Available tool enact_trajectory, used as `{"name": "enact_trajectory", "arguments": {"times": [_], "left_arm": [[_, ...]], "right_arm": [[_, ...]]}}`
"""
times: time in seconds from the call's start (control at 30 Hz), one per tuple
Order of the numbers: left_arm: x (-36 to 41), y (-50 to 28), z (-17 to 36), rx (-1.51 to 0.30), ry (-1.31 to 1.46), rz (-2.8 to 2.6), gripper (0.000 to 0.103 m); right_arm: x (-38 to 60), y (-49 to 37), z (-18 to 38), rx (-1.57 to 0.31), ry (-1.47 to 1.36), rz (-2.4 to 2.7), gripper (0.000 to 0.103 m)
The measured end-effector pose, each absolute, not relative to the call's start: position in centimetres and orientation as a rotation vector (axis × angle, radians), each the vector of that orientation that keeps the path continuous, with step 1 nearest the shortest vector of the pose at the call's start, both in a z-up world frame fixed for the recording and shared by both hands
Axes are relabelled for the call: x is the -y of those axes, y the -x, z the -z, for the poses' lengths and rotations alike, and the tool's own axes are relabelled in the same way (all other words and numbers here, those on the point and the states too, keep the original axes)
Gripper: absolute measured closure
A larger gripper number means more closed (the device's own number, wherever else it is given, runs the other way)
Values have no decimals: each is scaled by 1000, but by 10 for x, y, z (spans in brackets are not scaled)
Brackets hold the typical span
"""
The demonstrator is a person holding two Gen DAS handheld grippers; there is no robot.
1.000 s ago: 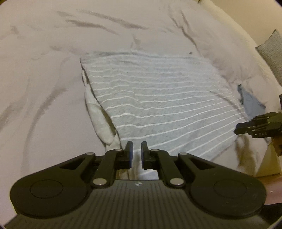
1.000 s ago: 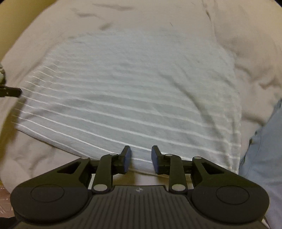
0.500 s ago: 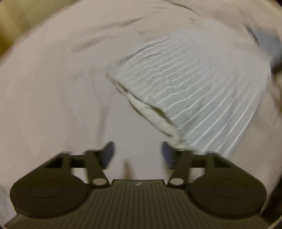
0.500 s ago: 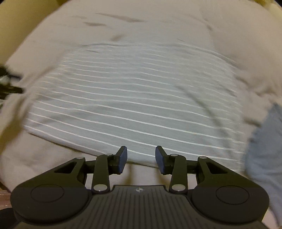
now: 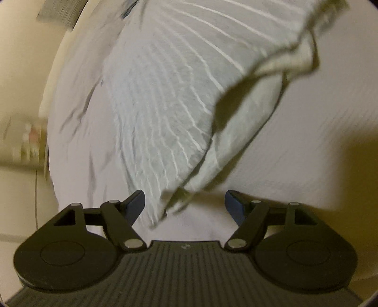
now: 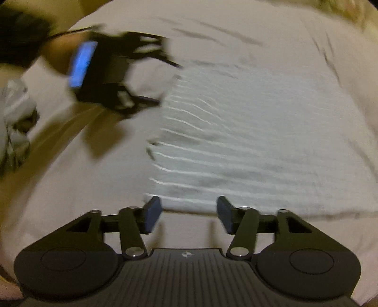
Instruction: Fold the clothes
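Note:
A grey garment with thin white stripes (image 5: pixel 170 94) lies folded flat on the pale bedsheet (image 5: pixel 319 141). In the left wrist view its near corner, with a plain pale underside flap (image 5: pixel 248 122), reaches in between the wide-open fingers of my left gripper (image 5: pixel 184 205). In the right wrist view the same striped garment (image 6: pixel 248 132) spreads ahead, and my right gripper (image 6: pixel 189 213) stands open at its near hem with nothing between the fingers. The left gripper (image 6: pixel 151 82) shows blurred at the garment's left edge.
The bedsheet (image 6: pixel 82 177) surrounds the garment on all sides. The bed's edge and a cream wall (image 5: pixel 19 82) run along the left of the left wrist view, with a grey cushion (image 5: pixel 59 14) at the top. A dark blurred shape (image 6: pixel 19 30) sits top left in the right wrist view.
My left gripper has opened wide and swung round to the garment's side corner. The right gripper has also opened wider and shifted left along the near hem.

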State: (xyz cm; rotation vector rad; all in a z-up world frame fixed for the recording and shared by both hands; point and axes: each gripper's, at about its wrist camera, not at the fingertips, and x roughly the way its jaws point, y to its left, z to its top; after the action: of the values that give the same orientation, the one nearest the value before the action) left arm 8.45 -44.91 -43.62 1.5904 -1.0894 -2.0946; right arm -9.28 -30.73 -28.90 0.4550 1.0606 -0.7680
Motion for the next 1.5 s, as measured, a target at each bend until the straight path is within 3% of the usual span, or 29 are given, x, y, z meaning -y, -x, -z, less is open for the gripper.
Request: {"name": "enact_trajectory", "arguments": {"times": [0.13,0.2,0.27,0.43,0.53,0.6,0.67,1.1,1.33,1.5], "left_arm": [[465,-79,451,1262,-1506,2123,37],[475,-73,455,1238,-1535,2114,78],[484,-68,458,1221,-1559,2109,90],[496,-72,469,1278,-1537,2124,92],[494,-76,472,1299,-1524,2131,94],[494,-76,472,1285,-1527,2136,96],[493,-72,467,1262,-1535,2138,98],[457,-114,366,1297,-1623,2176,99],[400,-162,309,1261,-1877,2238,99],[417,-145,284,1265,-1967,2212,99]], "right_arm": [[290,50,311,-1135,-291,779,39],[285,34,325,-1192,-218,784,39],[279,21,340,-1259,-113,770,39],[277,17,359,-1335,49,764,41],[283,23,361,-1339,73,787,50],[286,27,362,-1342,89,803,80],[290,30,364,-1344,104,818,98],[248,42,249,-1143,-131,597,95],[204,30,203,-999,-346,341,95],[249,66,193,-875,-540,442,95]]}}
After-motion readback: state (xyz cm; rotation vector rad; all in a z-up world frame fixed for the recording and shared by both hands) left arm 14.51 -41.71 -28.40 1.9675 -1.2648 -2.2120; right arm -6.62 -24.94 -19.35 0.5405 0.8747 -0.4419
